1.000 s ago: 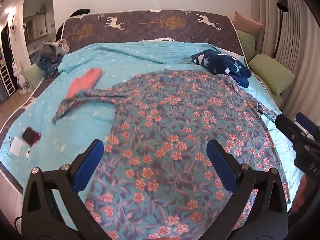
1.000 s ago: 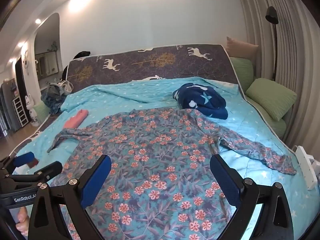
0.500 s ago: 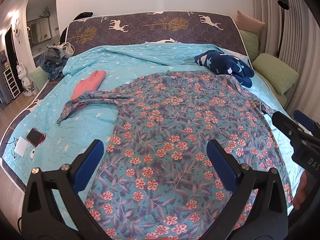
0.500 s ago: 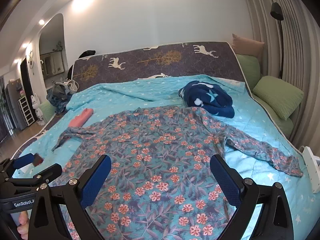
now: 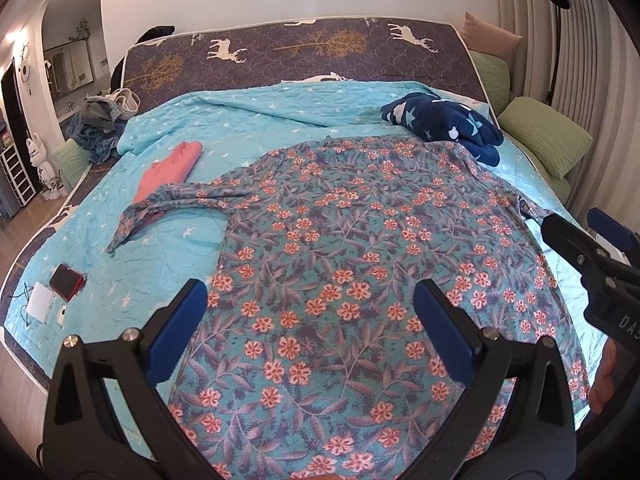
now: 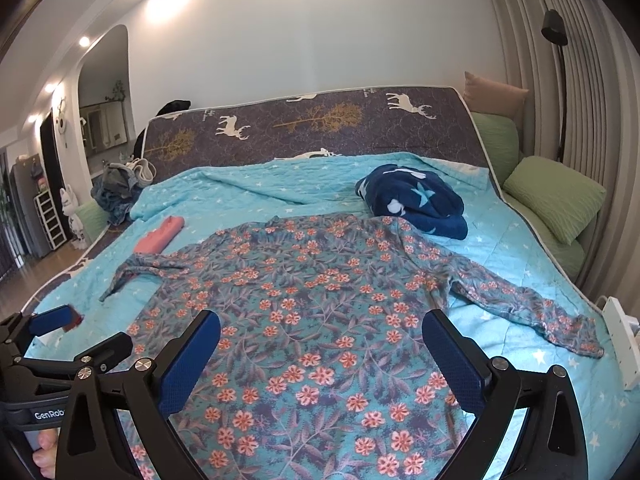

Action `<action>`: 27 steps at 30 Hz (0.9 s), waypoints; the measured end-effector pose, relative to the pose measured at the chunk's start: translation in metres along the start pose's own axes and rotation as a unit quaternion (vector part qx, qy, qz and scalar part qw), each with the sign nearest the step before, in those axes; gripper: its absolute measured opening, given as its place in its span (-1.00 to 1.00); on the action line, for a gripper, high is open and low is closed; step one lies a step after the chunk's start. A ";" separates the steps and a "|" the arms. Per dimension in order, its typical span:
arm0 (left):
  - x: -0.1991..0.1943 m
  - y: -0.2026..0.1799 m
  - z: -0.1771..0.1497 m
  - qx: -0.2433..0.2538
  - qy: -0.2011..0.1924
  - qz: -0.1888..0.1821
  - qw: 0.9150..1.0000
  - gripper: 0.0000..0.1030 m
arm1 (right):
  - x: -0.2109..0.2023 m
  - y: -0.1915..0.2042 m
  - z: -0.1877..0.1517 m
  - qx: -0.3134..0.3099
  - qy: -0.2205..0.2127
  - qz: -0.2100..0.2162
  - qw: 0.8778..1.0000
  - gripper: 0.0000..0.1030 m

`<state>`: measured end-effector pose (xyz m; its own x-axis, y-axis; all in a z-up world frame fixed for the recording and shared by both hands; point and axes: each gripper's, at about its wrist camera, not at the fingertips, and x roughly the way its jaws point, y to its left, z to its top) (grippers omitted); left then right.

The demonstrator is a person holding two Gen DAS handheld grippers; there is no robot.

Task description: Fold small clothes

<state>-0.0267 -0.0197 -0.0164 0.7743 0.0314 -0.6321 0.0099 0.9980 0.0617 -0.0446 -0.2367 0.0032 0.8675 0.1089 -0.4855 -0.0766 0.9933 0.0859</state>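
A floral long-sleeved shirt point(image 5: 352, 248) lies spread flat on the light blue quilt point(image 5: 248, 120), sleeves out to both sides; it also shows in the right wrist view point(image 6: 312, 288). My left gripper point(image 5: 310, 308) is open and empty above the shirt's lower left part. My right gripper point(image 6: 320, 344) is open and empty above the shirt's lower right part. The right gripper shows at the right edge of the left wrist view point(image 5: 588, 240), and the left gripper at the left edge of the right wrist view point(image 6: 72, 332).
A folded navy star blanket point(image 6: 416, 200) lies by the shirt's collar. A folded pink garment point(image 5: 170, 168) lies under the left sleeve end. A red phone and white items point(image 5: 66, 280) sit near the bed's left corner. Green pillows point(image 6: 556, 196) line the right side.
Both grippers have risen and tilted up a little, so more of the headboard and wall shows. The shirt has not moved. Both stay open.
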 end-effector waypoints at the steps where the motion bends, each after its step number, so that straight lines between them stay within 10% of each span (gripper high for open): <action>1: 0.000 -0.001 0.000 0.003 -0.002 0.000 1.000 0.98 | 0.000 0.000 0.000 0.000 0.001 0.000 1.000 0.99; 27: -0.002 -0.003 0.000 0.010 -0.008 0.003 1.000 0.98 | -0.004 0.005 0.000 -0.006 0.005 -0.004 1.000 0.99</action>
<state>-0.0280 -0.0225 -0.0154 0.7840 0.0367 -0.6197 0.0174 0.9966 0.0811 -0.0481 -0.2322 0.0055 0.8634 0.1004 -0.4945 -0.0747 0.9946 0.0714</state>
